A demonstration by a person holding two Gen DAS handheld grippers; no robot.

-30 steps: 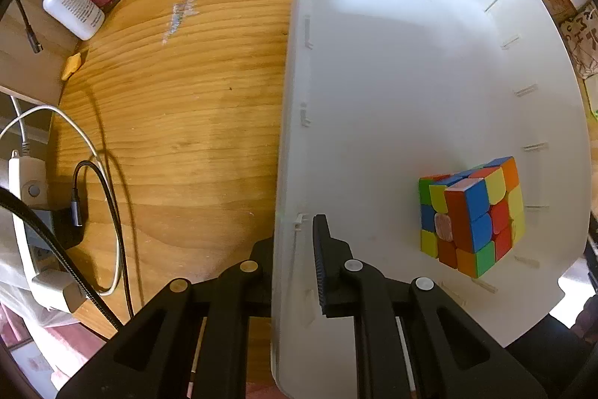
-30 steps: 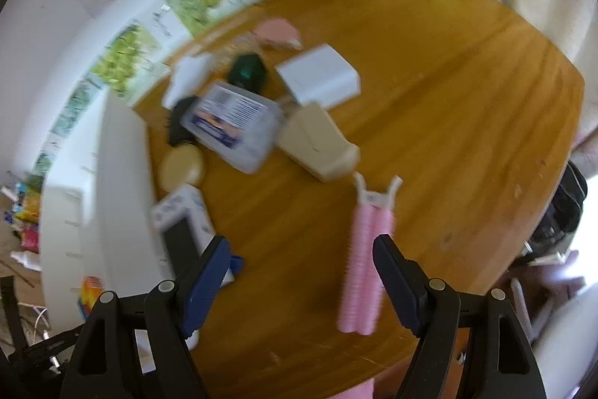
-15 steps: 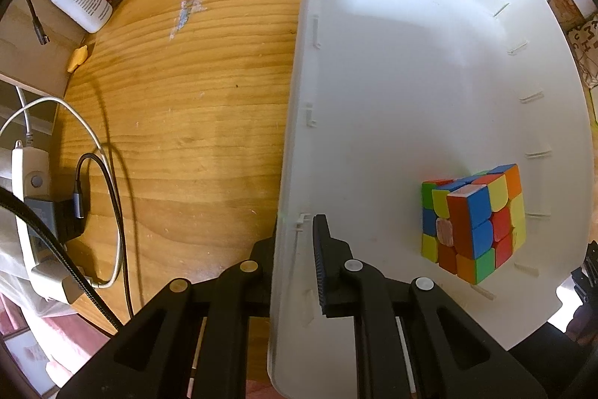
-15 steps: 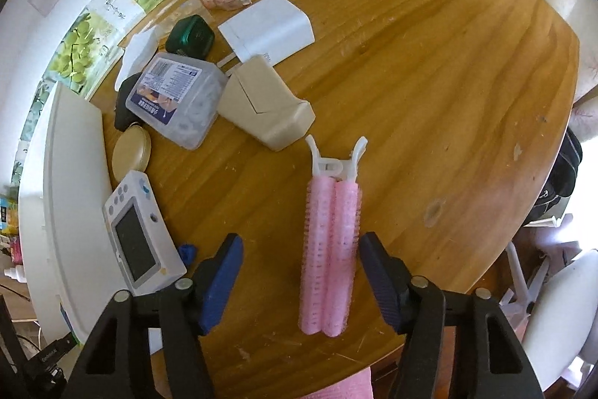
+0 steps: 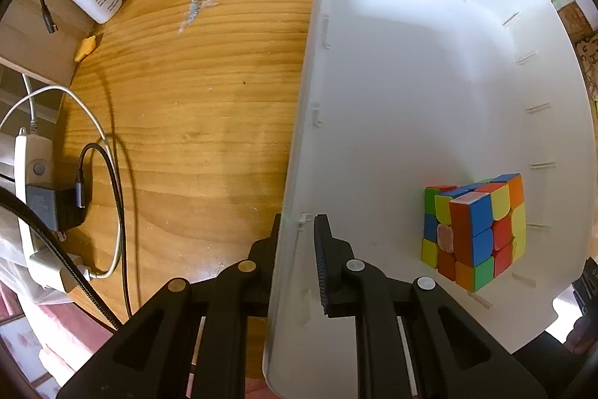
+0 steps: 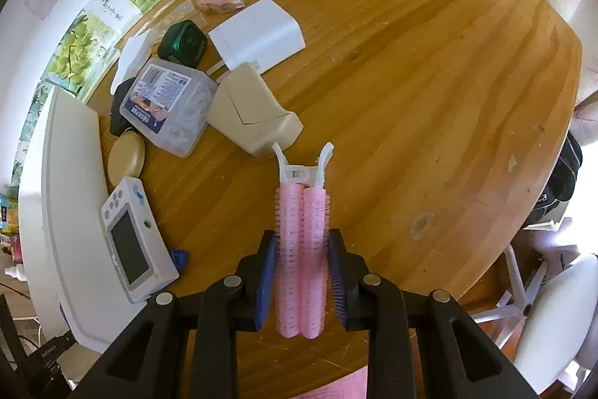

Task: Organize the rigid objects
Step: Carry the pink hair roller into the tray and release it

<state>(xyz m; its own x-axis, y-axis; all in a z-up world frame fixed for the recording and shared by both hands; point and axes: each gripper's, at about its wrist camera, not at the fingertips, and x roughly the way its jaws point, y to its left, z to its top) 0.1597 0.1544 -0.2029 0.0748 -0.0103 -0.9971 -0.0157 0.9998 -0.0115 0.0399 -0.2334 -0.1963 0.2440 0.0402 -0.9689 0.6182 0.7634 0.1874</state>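
Right gripper [image 6: 302, 281] is on the pink hair-roller clip [image 6: 302, 242] now. Its jaws have just been closing, and the blue pads [image 6: 266, 281] press both sides of the twin rollers: clamped on it. The clip lies on the wooden table [image 6: 429, 92], long axis running straight away from the gripper, white clip handles at the far end, roller ends nearest the camera. So the grip is across the short width, abt halfway down the rollers. Good line-up.

The coming move turns on the white bin [image 6: 56, 193], which sits to the left of the clip, along the table's left edge. A white handheld device [image 6: 134, 242] lies between clip and bin, just beside the bin wall. My guess: the clip goes up and left, over that device.

Left gripper [image 5: 297, 249] is the nearer one to the bin; in fact it's on it. Jaws nearly together, pinching the bin's near wall [image 5: 291, 249], one finger outside, one inside. Looks like it's steadying the bin. Inside: a Rubik's cube [image 5: 474, 230], over by the right wall. Rest of the bin floor bare in left view.
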